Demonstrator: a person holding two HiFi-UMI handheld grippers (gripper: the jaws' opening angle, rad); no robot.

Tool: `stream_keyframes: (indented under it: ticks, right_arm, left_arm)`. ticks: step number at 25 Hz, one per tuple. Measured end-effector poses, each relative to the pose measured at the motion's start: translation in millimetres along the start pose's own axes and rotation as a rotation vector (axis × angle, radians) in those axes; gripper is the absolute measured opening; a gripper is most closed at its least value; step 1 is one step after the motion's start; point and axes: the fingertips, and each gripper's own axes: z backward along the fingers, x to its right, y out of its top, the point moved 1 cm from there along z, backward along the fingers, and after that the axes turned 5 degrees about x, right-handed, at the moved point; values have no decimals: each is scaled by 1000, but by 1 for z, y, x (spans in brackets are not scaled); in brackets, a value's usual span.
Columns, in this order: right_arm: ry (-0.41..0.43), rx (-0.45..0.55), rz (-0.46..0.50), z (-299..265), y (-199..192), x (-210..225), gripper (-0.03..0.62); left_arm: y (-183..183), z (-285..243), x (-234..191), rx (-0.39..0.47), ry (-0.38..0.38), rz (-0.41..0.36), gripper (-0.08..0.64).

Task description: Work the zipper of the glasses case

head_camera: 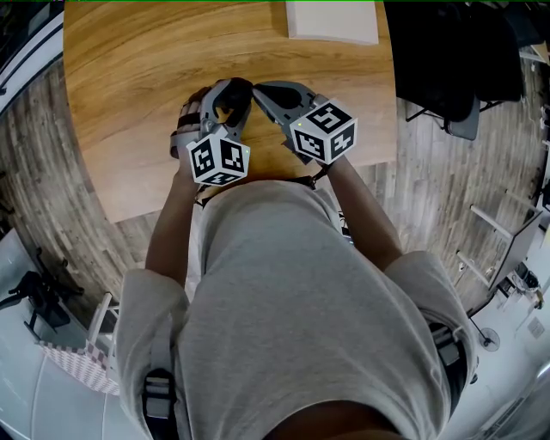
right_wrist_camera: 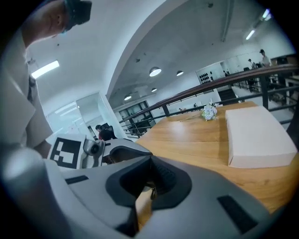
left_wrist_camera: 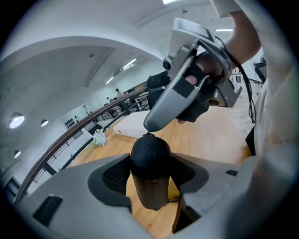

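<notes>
A black glasses case [left_wrist_camera: 149, 161] stands upright between the pads of my left gripper [left_wrist_camera: 149, 175], which is shut on its lower body. The zipper seam [left_wrist_camera: 149, 140] runs over the case's rounded top. My right gripper [left_wrist_camera: 153, 125] comes in from above with its tip at the top of that seam. In the right gripper view the right gripper [right_wrist_camera: 150, 181] is shut, with a small metal zipper pull [right_wrist_camera: 152, 191] pinched where its pads meet. In the head view both grippers meet over the table's near edge, left gripper [head_camera: 225, 103] beside right gripper [head_camera: 258, 91], with the case [head_camera: 233, 96] mostly hidden.
The wooden table [head_camera: 129, 69] carries a white flat box [head_camera: 331, 21] at its far side, which also shows as the box [right_wrist_camera: 257, 135] in the right gripper view. A small bunch of flowers [right_wrist_camera: 209, 112] lies beyond it. A railing and an open hall lie behind.
</notes>
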Motion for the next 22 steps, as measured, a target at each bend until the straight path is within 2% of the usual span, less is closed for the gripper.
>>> stream_keyframes:
  ticks: [3, 12, 17, 19, 21, 22]
  right_arm:
    - [-21, -11, 56, -1, -1, -6, 26]
    - [34, -34, 95, -3, -6, -26, 26]
    - [105, -24, 94, -3, -5, -33, 26]
    - [124, -31, 157, 2, -4, -32, 28]
    - [116, -76, 295, 8, -9, -25, 40]
    - [113, -109, 367, 11, -14, -21, 77]
  left_arm:
    - [-3, -3, 1, -35, -7, 64, 270]
    - [-4, -9, 5, -40, -28, 70, 270]
    - [0, -7, 5, 11, -45, 70, 270]
    - [4, -2, 4, 69, -65, 46, 270]
    - [4, 7, 2, 146, -86, 22, 270]
    - [4, 12, 1, 183, -104, 17, 270]
